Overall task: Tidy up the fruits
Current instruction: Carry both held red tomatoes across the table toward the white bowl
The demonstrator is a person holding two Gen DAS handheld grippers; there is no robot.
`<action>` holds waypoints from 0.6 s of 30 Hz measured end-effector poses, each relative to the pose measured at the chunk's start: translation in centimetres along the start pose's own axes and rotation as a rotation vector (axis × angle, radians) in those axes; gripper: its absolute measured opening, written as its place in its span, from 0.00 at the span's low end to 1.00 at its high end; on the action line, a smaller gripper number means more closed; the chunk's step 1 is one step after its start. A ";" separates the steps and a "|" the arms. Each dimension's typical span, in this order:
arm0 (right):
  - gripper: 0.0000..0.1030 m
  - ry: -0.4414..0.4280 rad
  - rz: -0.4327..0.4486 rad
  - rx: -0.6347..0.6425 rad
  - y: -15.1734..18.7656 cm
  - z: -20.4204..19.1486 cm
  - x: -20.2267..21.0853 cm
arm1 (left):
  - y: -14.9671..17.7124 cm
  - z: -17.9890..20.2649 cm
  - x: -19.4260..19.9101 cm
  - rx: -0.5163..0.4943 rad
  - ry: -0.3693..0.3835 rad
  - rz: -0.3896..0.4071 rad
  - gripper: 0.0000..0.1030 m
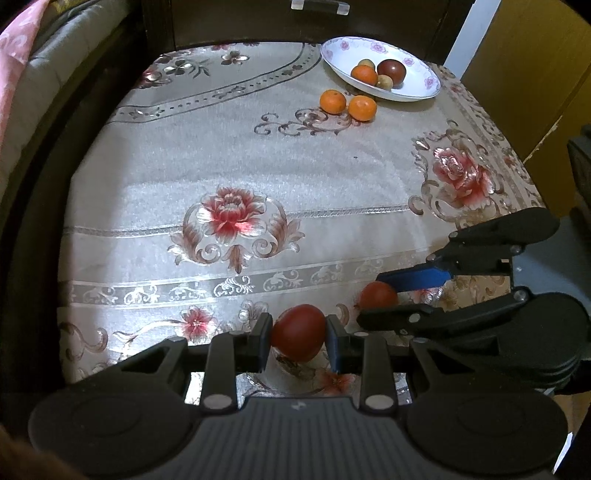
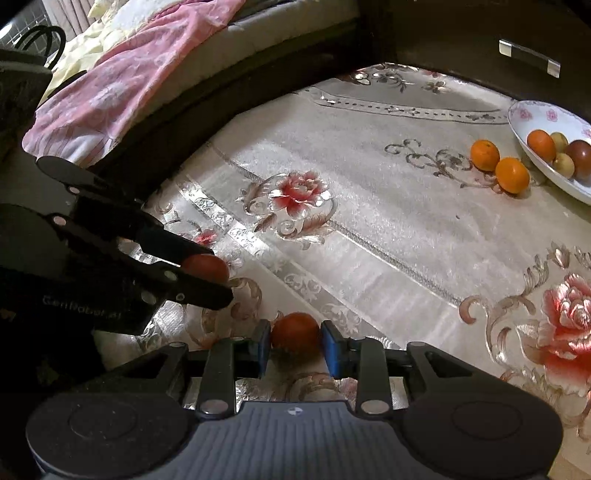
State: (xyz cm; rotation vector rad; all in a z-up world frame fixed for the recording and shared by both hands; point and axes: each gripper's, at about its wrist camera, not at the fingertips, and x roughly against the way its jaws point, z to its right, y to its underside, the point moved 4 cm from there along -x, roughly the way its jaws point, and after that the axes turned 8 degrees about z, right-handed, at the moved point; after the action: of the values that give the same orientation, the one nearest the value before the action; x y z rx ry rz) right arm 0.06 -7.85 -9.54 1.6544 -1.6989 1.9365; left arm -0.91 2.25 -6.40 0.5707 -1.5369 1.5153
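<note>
My left gripper [image 1: 298,341] is shut on a red tomato [image 1: 300,336] near the table's front edge. My right gripper [image 2: 295,345] is shut on a second red tomato [image 2: 295,332] just to its right; that tomato also shows in the left wrist view [image 1: 377,295] between the right gripper's fingers [image 1: 417,277]. In the right wrist view the left gripper [image 2: 218,275] holds its tomato [image 2: 207,267]. A white flowered plate [image 1: 413,94] at the far right holds an orange [image 1: 364,74], a dark red fruit and small tan fruits. Two oranges [image 1: 333,101] [image 1: 362,108] lie on the cloth beside the plate.
The table has a silvery floral tablecloth [image 1: 229,170]. A dark wooden cabinet [image 1: 258,22] stands behind it. A bed with a pink blanket [image 2: 122,81] lies to the left. A yellow-brown panel [image 1: 524,74] stands at the right.
</note>
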 end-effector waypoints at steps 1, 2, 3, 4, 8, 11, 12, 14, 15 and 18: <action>0.22 -0.001 0.000 0.003 0.1 0.0 0.1 | 0.0 0.0 -0.1 0.001 0.001 -0.001 0.37; 0.22 -0.005 0.000 -0.001 0.1 0.1 0.1 | -0.1 0.0 -0.1 0.002 0.002 -0.003 0.37; 0.22 -0.010 -0.001 -0.009 0.2 0.2 0.2 | -0.2 0.0 -0.2 0.002 0.003 -0.004 0.37; 0.22 -0.011 0.000 -0.019 0.2 0.5 0.5 | -0.3 0.0 -0.2 0.000 0.007 -0.004 0.37; 0.22 0.000 0.044 -0.087 -0.4 2.0 1.9 | -1.2 0.5 -0.6 -0.021 0.023 0.004 0.37; 0.22 0.014 0.085 -0.116 -1.2 3.0 3.2 | -2.6 1.2 -1.0 -0.043 0.038 0.021 0.37; 0.22 0.019 0.097 -0.128 -1.5 3.4 3.6 | -3.1 1.3 -1.2 -0.048 0.043 0.030 0.37; 0.22 0.029 0.119 -0.149 -1.8 4.2 4.1 | -4.4 1.6 -1.6 -0.053 0.055 0.050 0.37; 0.22 0.033 0.127 -0.158 -1.9 4.6 4.4 | -5.0 1.8 -1.7 -0.058 0.060 0.060 0.37; 0.22 0.052 0.156 -0.177 -2.5 5.7 5.1 | -6.8 2.6 -2.3 -0.076 0.079 0.085 0.37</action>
State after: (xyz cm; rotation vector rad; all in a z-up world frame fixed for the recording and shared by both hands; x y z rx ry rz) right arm 3.15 -13.97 -5.31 1.4375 -1.9682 1.8106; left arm 5.15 -1.87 -4.20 0.4014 -1.5671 1.5185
